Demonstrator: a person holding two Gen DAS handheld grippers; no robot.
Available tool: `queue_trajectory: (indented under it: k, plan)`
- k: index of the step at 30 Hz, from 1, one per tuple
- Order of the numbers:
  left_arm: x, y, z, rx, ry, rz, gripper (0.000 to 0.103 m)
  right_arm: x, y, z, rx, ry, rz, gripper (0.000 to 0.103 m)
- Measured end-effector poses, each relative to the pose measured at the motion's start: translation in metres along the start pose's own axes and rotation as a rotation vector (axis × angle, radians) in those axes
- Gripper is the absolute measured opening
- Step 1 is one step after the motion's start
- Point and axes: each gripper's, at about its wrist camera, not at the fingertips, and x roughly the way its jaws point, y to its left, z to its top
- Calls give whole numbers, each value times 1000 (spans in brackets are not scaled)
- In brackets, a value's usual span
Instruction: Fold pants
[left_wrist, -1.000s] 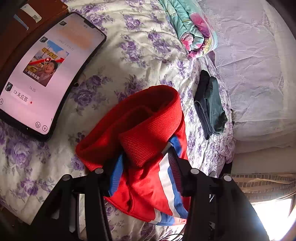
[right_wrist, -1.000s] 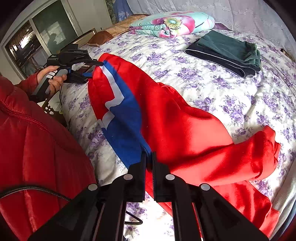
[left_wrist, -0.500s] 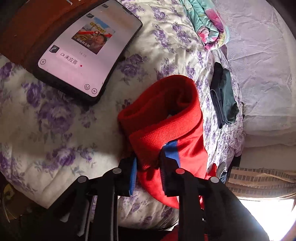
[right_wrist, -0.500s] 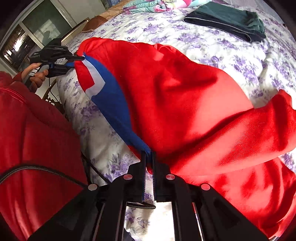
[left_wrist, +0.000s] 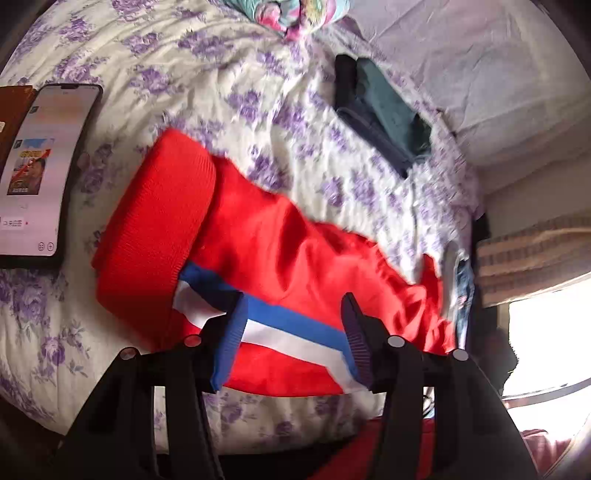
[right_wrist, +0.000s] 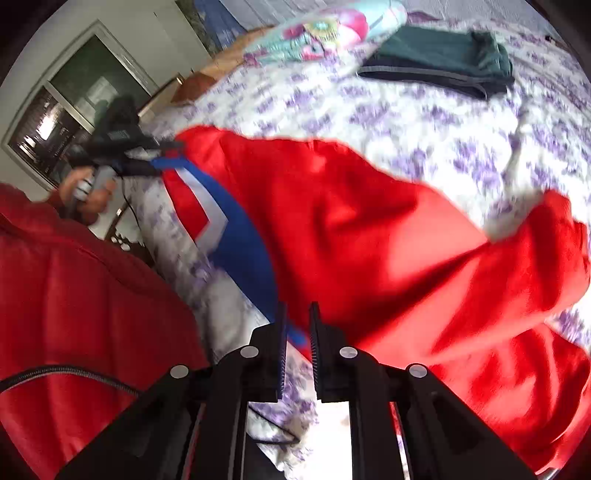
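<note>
The red track pants (left_wrist: 280, 236) lie stretched along the bed's near edge on the floral bedspread (left_wrist: 229, 85). Both claws are opening: the left claw (left_wrist: 291, 325) straddles the blue-and-white stripe untouched, and the right claw (right_wrist: 297, 325) has hem fabric between its parting jaws. Best to let go cleanly, then smooth the legs flat before folding.

Black tools (right_wrist: 296, 321), silver screws, red jacket (right_wrist: 74, 295)

Right claw (right_wrist: 297, 314) jaws opening over red pants (right_wrist: 369, 240).
</note>
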Motion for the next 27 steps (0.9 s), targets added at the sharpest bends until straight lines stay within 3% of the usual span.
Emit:
queue_trajectory:
  k: [2,7,11,15,17,19,22,23,24,26,27]
  plan:
    - [17,12,-6,-7,21,33,50,-11,2,25,-15,-65,-7,13]
    - [21,37,-13,-84,16,-67,49,31,-9,96,45,-147,-8,13]
    - [19,40,-19,-78,7,-82,49,98,-19,132,146,-74,-13,13]
    - [20,35,-24,-56,-13,-68,50,131,-22,136,239,16,25,15]
    - [20,34,-24,-51,-19,-70,51,136,-14,126,185,59,-17,24]
    - [20,36,-24,-58,-20,-77,51,127,-11,119,128,59,-58,24]
    - [21,39,-23,-69,-19,-81,52,68,-30,106,176,-109,-177,25]
    - [21,39,-23,-72,-19,-82,53,50,-41,101,216,-160,-255,34]
    - [22,39,-22,-75,-18,-85,56,31,-54,98,262,-196,-355,50]
    - [24,36,-21,-77,-15,-91,63,11,-81,91,351,-184,-561,66]
    - [26,33,-20,-73,-12,-91,68,10,-95,87,377,-148,-650,66]
